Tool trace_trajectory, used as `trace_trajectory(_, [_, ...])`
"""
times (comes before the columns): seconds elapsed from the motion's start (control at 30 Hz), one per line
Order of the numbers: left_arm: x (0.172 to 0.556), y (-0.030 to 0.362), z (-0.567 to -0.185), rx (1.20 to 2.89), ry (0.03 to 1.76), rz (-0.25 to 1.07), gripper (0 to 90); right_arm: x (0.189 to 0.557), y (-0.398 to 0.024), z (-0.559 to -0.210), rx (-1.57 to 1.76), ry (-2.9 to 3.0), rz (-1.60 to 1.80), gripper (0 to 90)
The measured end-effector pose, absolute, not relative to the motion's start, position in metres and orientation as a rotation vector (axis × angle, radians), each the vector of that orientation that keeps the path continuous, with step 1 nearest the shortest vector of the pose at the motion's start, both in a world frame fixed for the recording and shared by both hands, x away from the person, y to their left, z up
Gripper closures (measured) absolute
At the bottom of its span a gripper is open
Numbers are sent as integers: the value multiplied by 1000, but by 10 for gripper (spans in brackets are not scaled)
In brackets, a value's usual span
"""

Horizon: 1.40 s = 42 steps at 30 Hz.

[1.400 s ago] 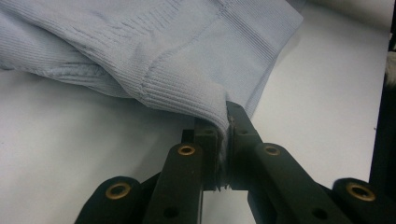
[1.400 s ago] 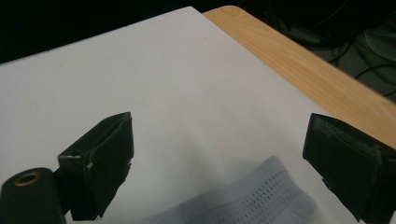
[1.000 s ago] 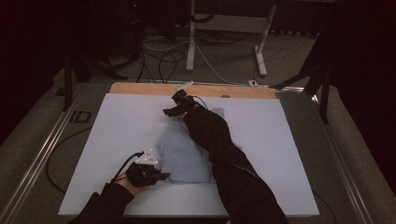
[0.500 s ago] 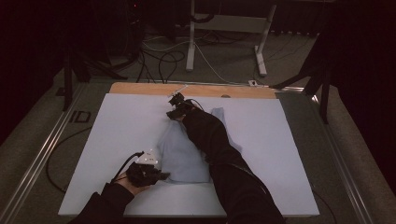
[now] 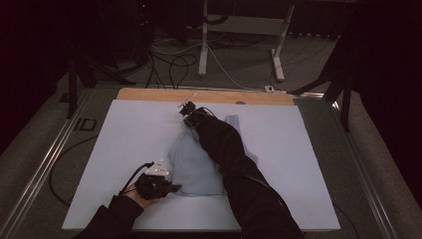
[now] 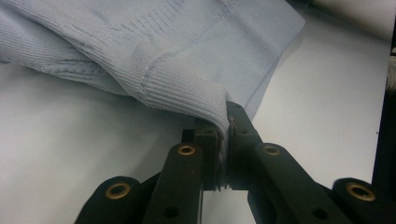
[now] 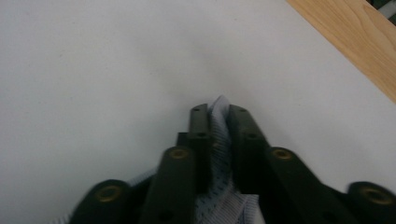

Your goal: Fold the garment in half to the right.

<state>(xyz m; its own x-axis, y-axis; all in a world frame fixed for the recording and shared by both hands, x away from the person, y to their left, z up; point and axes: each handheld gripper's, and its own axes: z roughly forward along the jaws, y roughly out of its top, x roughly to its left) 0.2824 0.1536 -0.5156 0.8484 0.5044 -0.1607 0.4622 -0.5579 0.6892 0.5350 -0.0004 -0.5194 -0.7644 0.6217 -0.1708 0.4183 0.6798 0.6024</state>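
- Left gripper [image 5: 171,188], at 7 o'clock on the white table cover [image 5: 129,134], clamps the ribbed hem of a pale blue knitted garment [image 5: 196,167]; in the left gripper view its jaws are pressed together on the fold [image 6: 205,100].
- The garment lies crumpled at the cover's centre, partly under the person's dark sleeve [image 5: 234,159].
- Right gripper [image 5: 188,113], at 12 o'clock near the wooden edge [image 5: 149,94], has just been closing; its jaws now pinch a tuft of the blue fabric [image 7: 219,135].
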Motion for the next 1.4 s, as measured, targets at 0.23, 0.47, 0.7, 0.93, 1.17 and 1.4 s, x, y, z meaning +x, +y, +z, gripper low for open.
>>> trace_trajectory(0.23, [283, 154, -514, 2241, 705, 58, 870, 534, -3, -507, 846, 2515, 853, 871])
trace_trajectory(0.47, [281, 153, -510, 2236, 694, 63, 871, 532, -6, -493, 823, 2502, 878, 871])
trace_trajectory(0.7, [281, 151, -502, 2222, 683, 68, 871, 531, -11, -481, 831, 2479, 914, 872])
trace_trajectory(0.93, [281, 144, -495, 2230, 664, 76, 871, 528, -21, -467, 837, 2457, 948, 872])
trace_trajectory(1.17, [281, 136, -486, 2231, 631, 83, 871, 525, -30, -456, 833, 2438, 966, 872])
trace_trajectory(1.4, [281, 126, -477, 2238, 595, 81, 871, 521, -42, -446, 835, 2411, 993, 872])
